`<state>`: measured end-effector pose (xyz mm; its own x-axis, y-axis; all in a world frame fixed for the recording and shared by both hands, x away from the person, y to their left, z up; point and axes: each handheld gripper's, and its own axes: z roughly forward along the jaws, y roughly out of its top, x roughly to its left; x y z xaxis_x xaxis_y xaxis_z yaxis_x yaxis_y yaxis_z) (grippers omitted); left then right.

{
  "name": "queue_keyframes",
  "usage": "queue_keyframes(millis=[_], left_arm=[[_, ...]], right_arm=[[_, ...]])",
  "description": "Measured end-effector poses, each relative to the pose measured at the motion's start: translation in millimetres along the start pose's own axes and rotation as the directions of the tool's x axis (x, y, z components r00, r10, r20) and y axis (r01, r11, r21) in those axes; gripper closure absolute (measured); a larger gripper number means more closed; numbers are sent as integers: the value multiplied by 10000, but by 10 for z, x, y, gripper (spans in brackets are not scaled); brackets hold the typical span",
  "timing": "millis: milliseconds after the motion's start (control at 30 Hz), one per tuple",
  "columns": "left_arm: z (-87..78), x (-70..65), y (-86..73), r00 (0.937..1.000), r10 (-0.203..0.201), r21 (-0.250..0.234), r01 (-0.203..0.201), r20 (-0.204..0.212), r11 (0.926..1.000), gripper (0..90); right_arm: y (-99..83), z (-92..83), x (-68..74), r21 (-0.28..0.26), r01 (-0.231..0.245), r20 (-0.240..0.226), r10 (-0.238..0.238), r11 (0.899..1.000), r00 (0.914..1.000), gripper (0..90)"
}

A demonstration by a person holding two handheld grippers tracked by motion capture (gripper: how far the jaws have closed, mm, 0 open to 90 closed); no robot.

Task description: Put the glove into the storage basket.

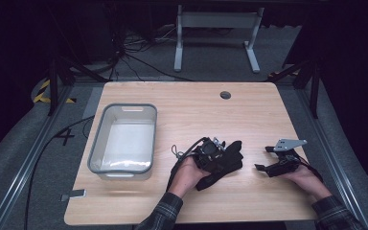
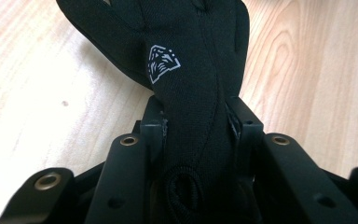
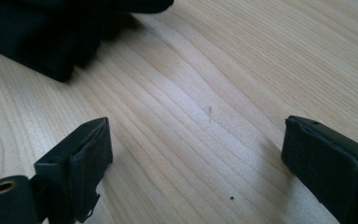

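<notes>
The table (image 1: pixel 191 105) has bare wood across its far half and right edge. A grey bin (image 1: pixel 123 139) sits near the left edge. The left gripper (image 1: pixel 220 154) clamps a black glove (image 2: pixel 191 70) at near centre. The right gripper (image 1: pixel 263 160), jaws spread wide, rests apart near the right edge.

Left gripper (image 1: pixel 219 154) fingers (image 2: pixel 151 126) clamped on black fabric; right gripper (image 1: pixel 264 159) fingers (image 3: pixel 81 156) spread wide

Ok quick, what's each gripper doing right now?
Left gripper: shut on the black glove.
Right gripper: open, holding nothing, just above the table.
</notes>
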<state>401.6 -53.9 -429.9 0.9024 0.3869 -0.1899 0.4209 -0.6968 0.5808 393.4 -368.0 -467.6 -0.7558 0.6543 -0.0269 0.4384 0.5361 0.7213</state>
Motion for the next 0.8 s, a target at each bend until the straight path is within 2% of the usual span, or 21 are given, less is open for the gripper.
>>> queue_keyframes(millis=[100, 300, 467, 800], left_arm=[[-75, 7, 14, 9997, -206, -208, 208, 92, 9996, 662], [-262, 21, 43, 9988, -482, -527, 482, 17, 9974, 662], [-367, 43, 66, 9985, -513, -497, 503, -183, 9975, 662], [-749, 160, 118, 9936, -556, -781, 480, -980, 9958, 661]], right_arm=[[0, 0, 0, -2, -1, 0, 1, 10000, 10000, 93], [0, 0, 0, -2, -2, 0, 2, 10000, 10000, 93], [0, 0, 0, -2, 2, 3, -2, 10000, 10000, 93], [0, 0, 0, -1, -17, 13, 17, 10000, 10000, 93]])
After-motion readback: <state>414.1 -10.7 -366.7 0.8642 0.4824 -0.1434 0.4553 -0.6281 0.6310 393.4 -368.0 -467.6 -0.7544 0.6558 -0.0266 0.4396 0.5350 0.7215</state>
